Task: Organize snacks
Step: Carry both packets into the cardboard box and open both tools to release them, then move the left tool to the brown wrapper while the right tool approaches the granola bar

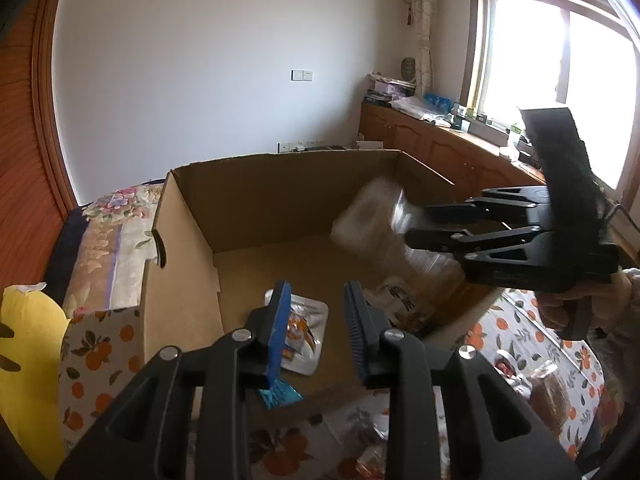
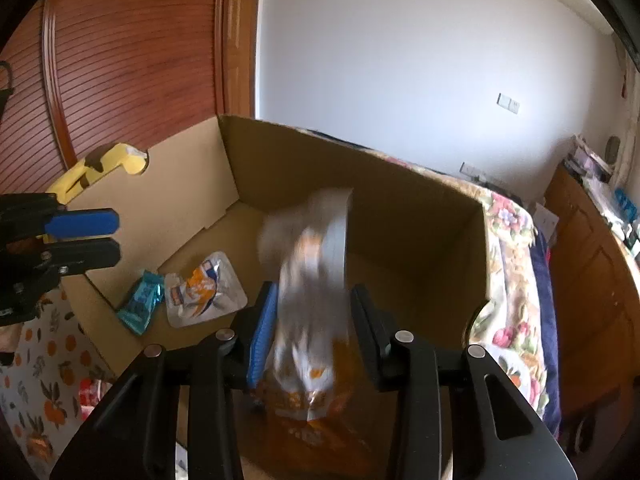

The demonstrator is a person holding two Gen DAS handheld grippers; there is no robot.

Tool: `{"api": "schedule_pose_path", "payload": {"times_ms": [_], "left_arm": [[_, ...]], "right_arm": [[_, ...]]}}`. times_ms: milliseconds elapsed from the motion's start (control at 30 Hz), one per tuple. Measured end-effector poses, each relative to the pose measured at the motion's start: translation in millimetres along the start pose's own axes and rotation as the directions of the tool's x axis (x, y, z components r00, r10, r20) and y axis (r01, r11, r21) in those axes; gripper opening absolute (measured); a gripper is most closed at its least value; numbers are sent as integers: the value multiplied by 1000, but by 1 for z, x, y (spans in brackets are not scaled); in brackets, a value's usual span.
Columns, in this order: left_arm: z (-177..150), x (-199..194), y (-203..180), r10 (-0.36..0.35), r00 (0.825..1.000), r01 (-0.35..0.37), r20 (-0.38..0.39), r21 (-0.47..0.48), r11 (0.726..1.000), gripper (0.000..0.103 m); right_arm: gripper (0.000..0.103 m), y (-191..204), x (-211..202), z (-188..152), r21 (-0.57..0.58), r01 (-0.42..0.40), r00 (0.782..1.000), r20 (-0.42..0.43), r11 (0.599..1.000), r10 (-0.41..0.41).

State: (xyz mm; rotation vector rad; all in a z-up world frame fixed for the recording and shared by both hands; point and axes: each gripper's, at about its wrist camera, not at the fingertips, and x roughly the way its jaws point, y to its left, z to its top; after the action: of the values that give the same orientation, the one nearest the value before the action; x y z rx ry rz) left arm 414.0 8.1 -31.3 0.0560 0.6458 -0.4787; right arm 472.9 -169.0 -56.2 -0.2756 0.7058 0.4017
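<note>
An open cardboard box [image 1: 280, 158] stands in front of me. My right gripper [image 2: 314, 290] is shut on a clear snack bag [image 2: 316, 248] with orange contents, blurred, held over the inside of the box. From the left wrist view, the same right gripper [image 1: 416, 224] comes in from the right with the bag [image 1: 368, 216]. My left gripper [image 1: 318, 288] hovers at the box's near edge, jaws a little apart and empty. On the box floor lie a silver packet with orange print [image 1: 308, 320] and a blue packet [image 1: 280, 394].
More bags [image 1: 404, 300] lie at the right of the box floor. The box sits on a tablecloth with an orange-fruit print [image 1: 100, 352], with loose snacks [image 1: 548, 396] at the right. A yellow object [image 1: 28, 340] sits left. A hand [image 1: 560, 308] grips the right handle.
</note>
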Motion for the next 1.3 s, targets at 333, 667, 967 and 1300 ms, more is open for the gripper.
{"api": "schedule_pose_path", "payload": {"times_ms": [333, 667, 967, 1300], "left_arm": [[-9, -36, -20, 6, 1000, -7, 11, 30, 1000, 29], [-37, -85, -44, 21, 1000, -21, 11, 42, 999, 32], [-93, -106, -59, 27, 999, -26, -36, 31, 999, 33], [-146, -108, -67, 8, 994, -5, -106, 22, 1000, 43]], "right_arm": [[38, -5, -23, -14, 58, -2, 1000, 30, 998, 0], [38, 0, -100, -56, 126, -9, 996, 92, 992, -2], [42, 3, -138, -122, 204, -9, 996, 93, 979, -10], [71, 19, -131, -182, 238, 3, 999, 42, 971, -14]]}}
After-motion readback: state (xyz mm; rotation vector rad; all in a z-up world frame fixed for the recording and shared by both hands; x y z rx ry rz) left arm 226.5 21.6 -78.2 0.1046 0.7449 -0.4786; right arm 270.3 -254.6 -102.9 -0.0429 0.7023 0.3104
